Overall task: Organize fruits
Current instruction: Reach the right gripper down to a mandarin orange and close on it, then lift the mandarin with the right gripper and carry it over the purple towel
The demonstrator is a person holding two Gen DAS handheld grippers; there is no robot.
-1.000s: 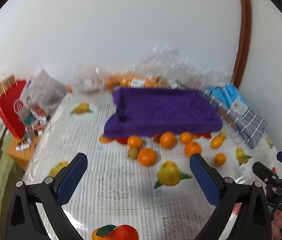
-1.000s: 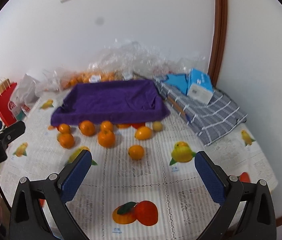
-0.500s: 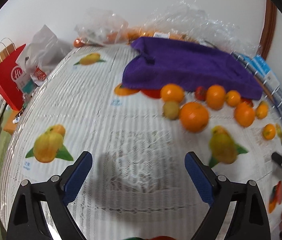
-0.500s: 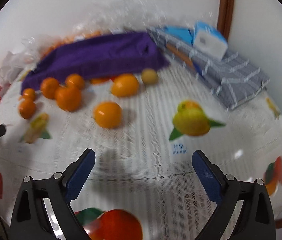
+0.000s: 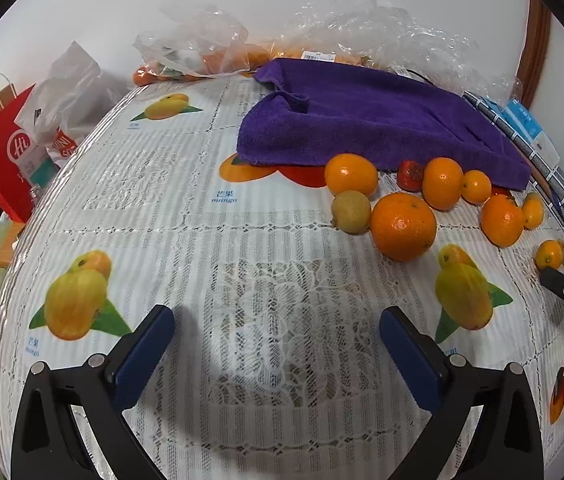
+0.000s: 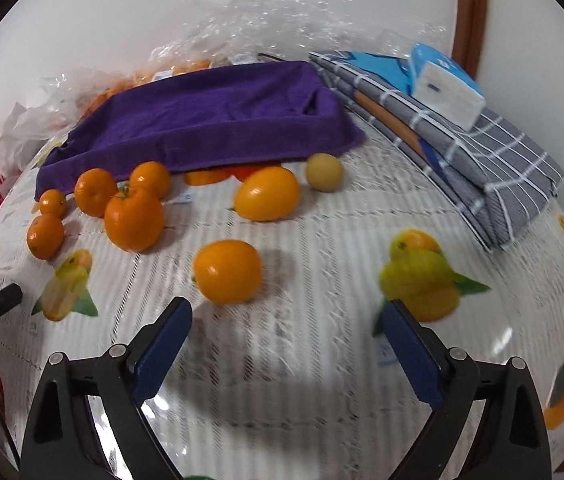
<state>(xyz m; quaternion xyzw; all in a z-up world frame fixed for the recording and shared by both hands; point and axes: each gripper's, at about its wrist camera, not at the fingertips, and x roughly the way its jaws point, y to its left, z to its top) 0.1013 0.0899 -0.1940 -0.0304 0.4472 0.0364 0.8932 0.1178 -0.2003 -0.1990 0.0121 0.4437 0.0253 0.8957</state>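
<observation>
Both grippers hang low over the near half of the table (image 5: 154,216), jaws spread wide and holding nothing, so this looks like the approach to a first pick: the right gripper (image 6: 284,330) has the lone orange (image 6: 227,271) just ahead and slightly left of its gap, and I'd guess it needs to slide forward-left and close on it, while the left gripper (image 5: 276,334) faces bare cloth. The other fruits (image 5: 402,226) lie loose along the near edge of the purple towel (image 5: 382,120), some touching. Plastic bags (image 5: 382,36) and folded cloth (image 6: 482,152) crowd the far side.
</observation>
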